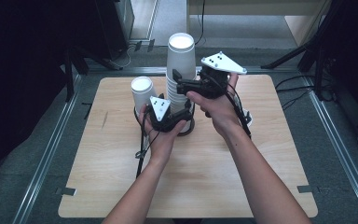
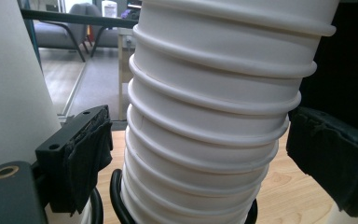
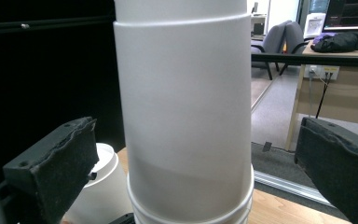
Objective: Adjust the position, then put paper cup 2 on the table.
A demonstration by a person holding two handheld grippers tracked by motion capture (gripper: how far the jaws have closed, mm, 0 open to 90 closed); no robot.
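Observation:
A tall stack of white paper cups (image 1: 181, 70), mouths down, stands at the middle of the wooden table (image 1: 261, 154). A single upturned white cup (image 1: 142, 91) stands just left of it. My left gripper (image 1: 181, 114) reaches the stack's lower part; in the left gripper view its pads (image 2: 88, 154) flank the ribbed rims of the stack (image 2: 214, 116), close to them with a thin gap on the left side. My right gripper (image 1: 179, 81) is higher up. Its jaws stand wide on either side of the smooth top cup (image 3: 186, 102), clear of it. The single cup (image 3: 98, 186) sits low behind its left jaw.
A black ring (image 1: 186, 131) lies around the stack's foot. Thin cables (image 1: 142, 149) trail from the grippers over the table. Metal rails (image 1: 51, 158) frame the floor around the table, with black stands and cables (image 1: 303, 84) at the back right.

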